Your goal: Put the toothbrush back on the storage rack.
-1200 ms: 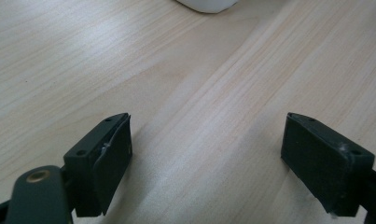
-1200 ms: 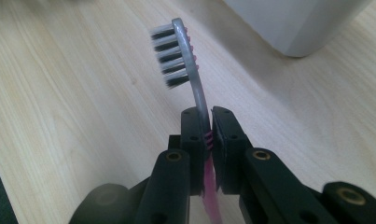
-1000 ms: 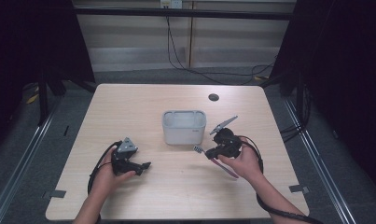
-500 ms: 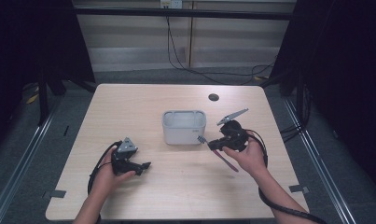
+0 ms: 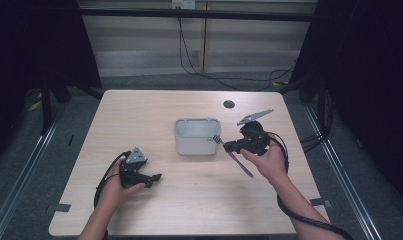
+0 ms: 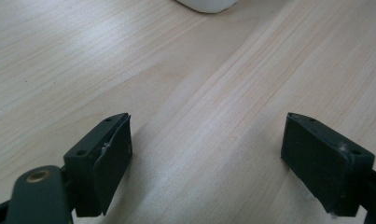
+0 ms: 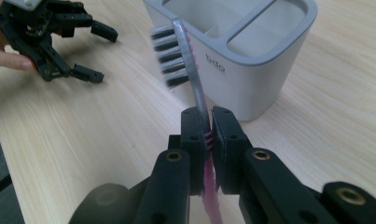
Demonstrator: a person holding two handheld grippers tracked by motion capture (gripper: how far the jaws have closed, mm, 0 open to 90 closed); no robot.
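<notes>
- Pale wood surface [image 5: 189, 200] carries a grey-white holder [image 5: 197, 136] with compartments, sitting near the middle.
- My right gripper [image 5: 228, 146] has its jaws clamped on a toothbrush [image 7: 195, 88], gripping the neck where the grey stem meets the pink handle.
- In the right gripper view the brush stands roughly upright out of the jaws, bristles facing left, head level with the holder's rim and just in front of its near corner. Can't tell if the head touches the holder wall.
- High view: brush head sits right at the holder's right edge, pink handle trails back down toward me under my right hand [image 5: 266, 160].
- Holder top shows at least two open compartments in the right gripper view; what's inside them I can't make out.
- My left gripper [image 5: 151, 179] rests low at the surface, left of and nearer me than the holder, well apart from it, held in my left hand [image 5: 116, 187].
- Left gripper view: jaws spread wide, nothing between them, bare wood below, a bit of the holder's base at the top edge.
- Small dark round spot [image 5: 229, 104] on the surface at the far side, beyond the holder.
- Cable [image 5: 309, 220] runs off my right gripper past the forearm.
</notes>
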